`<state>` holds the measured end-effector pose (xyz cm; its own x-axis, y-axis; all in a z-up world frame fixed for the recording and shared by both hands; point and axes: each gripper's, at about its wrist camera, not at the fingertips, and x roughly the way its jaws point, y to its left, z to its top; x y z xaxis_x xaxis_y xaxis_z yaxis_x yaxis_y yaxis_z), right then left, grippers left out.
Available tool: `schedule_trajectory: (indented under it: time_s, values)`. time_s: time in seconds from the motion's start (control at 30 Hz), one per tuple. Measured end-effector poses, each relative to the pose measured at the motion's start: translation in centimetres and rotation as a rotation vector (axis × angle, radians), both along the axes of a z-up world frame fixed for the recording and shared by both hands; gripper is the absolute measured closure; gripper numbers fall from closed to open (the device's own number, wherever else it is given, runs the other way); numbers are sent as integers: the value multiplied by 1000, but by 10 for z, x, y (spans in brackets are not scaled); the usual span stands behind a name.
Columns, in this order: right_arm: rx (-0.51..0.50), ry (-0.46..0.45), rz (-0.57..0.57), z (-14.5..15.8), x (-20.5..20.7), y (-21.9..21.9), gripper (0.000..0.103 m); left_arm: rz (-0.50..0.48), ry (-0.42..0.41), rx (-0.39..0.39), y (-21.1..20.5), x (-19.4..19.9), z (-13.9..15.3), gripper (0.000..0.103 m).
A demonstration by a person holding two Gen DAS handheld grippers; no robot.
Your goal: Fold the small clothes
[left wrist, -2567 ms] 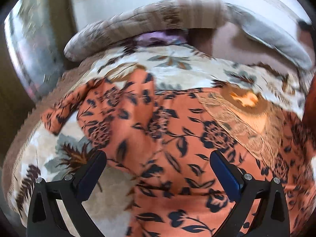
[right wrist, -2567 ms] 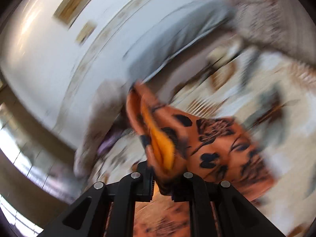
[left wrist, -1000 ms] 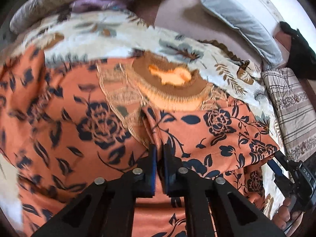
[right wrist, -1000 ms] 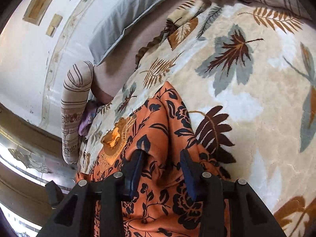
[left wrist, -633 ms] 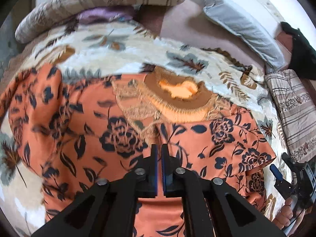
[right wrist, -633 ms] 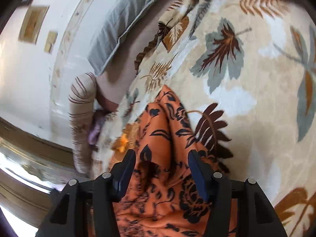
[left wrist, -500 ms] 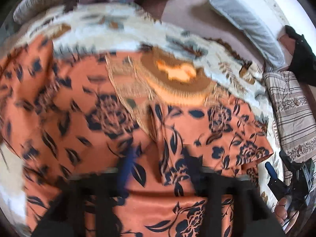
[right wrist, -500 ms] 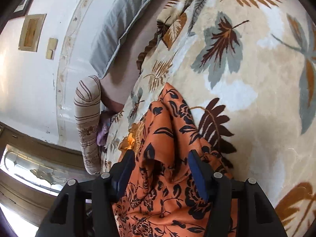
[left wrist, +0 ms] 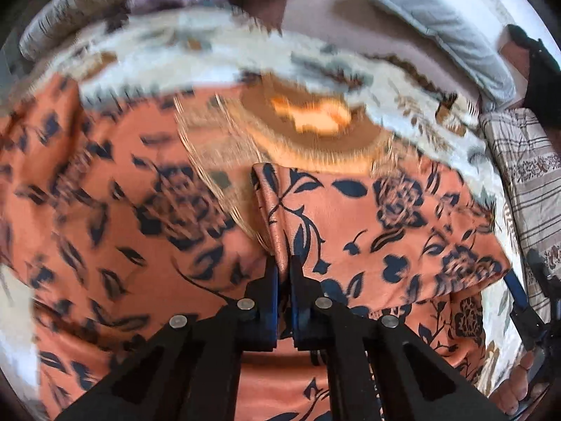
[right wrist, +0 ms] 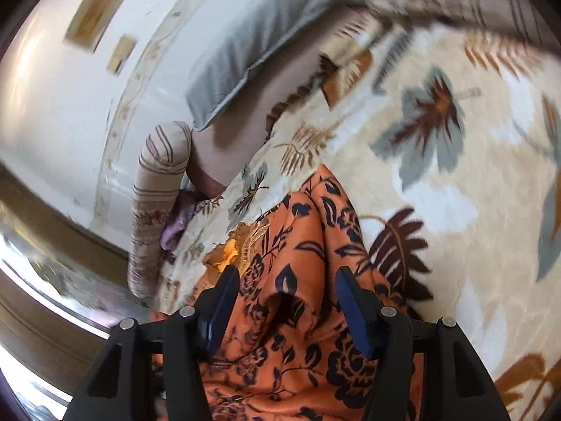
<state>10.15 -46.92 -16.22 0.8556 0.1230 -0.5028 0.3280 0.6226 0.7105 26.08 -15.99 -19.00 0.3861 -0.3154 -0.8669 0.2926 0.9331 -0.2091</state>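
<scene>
Left wrist view: our left gripper (left wrist: 284, 270) is clamped on a raised fold of the orange floral garment (left wrist: 368, 217), which lies spread on the leaf-print blanket (left wrist: 217, 35). Our right gripper (right wrist: 287, 301), its jaws parted, hangs over the garment's folded side without pinching it, near a grey pillow (right wrist: 252, 35).

Bright daylight; heavy motion blur (perhaps worst leftward), fisheye-warped edges.
</scene>
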Motion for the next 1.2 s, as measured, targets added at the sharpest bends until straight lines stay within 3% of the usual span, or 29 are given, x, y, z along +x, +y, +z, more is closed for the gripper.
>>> schedule_trajectory:
  time_s: [0.1,0.23,0.3,0.47,0.57,0.67,0.73,0.8,0.87,0.97,1.07,1.2]
  values:
    - [4,26,-9,-4,2,-1,42,6,-86,69,11,4,24,98]
    - [81,32,-48,-13,-6,-14,42,44,-155,221,38,21,44,98]
    - [93,41,-59,-15,-6,-17,42,80,-150,301,52,32,43,98]
    - [75,65,-27,-19,2,-11,42,99,-51,416,78,46,16,97]
    - [56,92,2,-25,9,-6,42,84,-8,387,86,40,10,94]
    - [71,148,27,-37,17,-3,42,72,-16,336,103,30,22,89]
    - [77,149,29,-39,17,-3,42,89,-56,314,121,25,38,60]
    - [76,143,31,-37,15,-3,42,154,-112,293,156,20,60,44]
    - [74,132,30,-34,13,-1,42,245,-144,285,198,20,79,42]
    - [45,103,42,-25,10,5,42,405,-120,275,261,26,90,41]
    - [1,65,65,-11,8,16,42,547,-68,220,314,33,84,41]
    - [-45,37,96,-2,7,32,42,661,-14,135,351,38,66,41]
